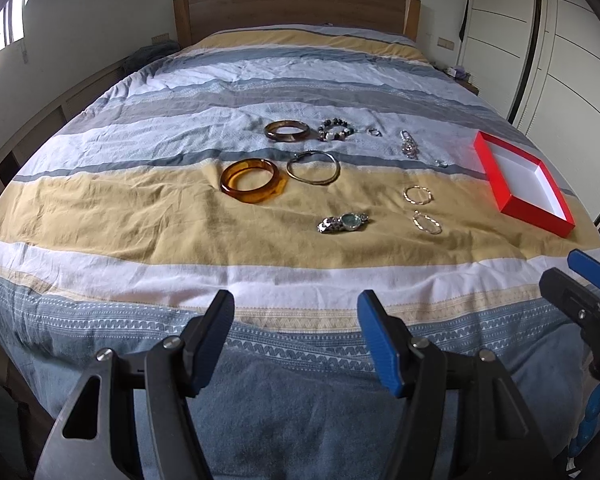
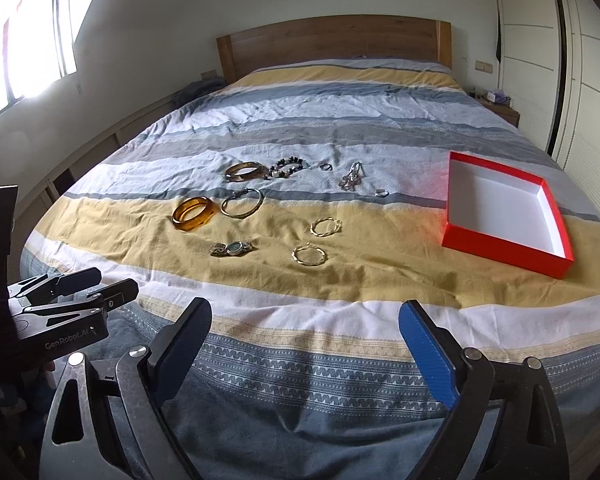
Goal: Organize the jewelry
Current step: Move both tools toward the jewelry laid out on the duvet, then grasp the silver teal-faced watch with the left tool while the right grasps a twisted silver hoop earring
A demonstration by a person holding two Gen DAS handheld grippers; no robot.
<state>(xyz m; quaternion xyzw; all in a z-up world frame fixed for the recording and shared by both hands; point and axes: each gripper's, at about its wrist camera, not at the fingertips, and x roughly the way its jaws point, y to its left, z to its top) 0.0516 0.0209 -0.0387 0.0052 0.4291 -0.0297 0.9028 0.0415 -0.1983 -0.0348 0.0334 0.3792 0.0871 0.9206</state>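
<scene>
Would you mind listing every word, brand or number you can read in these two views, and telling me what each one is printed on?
"GenRobot.AI": white lettering on the black body of the left hand-held gripper, seen in the right wrist view.
Wristwatch dial: too small to read.
Red box, bedspread and the right hand-held gripper: no text visible.

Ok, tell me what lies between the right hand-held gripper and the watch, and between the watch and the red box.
Nothing visible blocks the right hand-held gripper from the watch; only bare bedspread lies between. Toward the red box, the two gold hoop earrings lie roughly on that line, flat on the cover.
</scene>
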